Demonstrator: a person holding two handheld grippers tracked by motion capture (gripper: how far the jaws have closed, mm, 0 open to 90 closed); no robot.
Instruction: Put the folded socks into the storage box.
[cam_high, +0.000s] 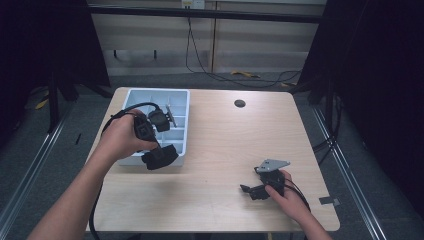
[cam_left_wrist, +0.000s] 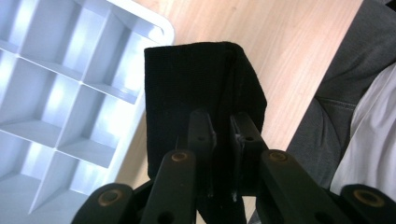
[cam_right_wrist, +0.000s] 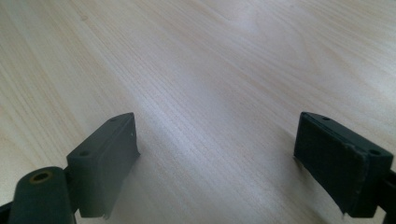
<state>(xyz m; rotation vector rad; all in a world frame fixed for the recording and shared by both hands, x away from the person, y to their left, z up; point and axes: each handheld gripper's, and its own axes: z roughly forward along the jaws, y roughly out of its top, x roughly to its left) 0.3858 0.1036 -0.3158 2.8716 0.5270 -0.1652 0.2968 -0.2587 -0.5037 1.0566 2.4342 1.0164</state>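
While the left hand-held gripper (cam_left_wrist: 223, 135) has its jaws pinched nearly together on a fold of black cloth (cam_left_wrist: 201, 93), the job in hand looks like moving that cloth with respect to the pale blue divided tray (cam_high: 181, 100) at the left of the tabletop (cam_high: 235, 145). In the high view the cloth (cam_high: 160, 156) hangs at the near right corner of the tray, above its edge rather than inside a compartment; whether it is headed into the tray or away from it cannot be told. The grip sits close to one edge of the fold, so most of the fabric dangles free. To do this well, the hand should lift until the lowest corner clears the tray wall, since a trailing hem could catch a divider and drag the light tray along. A slow, level carry would keep the cloth from swinging, and the jaws ought to keep their squeeze until the fabric rests on a surface. The right hand-held gripper (cam_right_wrist: 219, 158) rests low over bare wood near the front right, jaws spread wide and holding nothing; it could steady the tray if it shifts.
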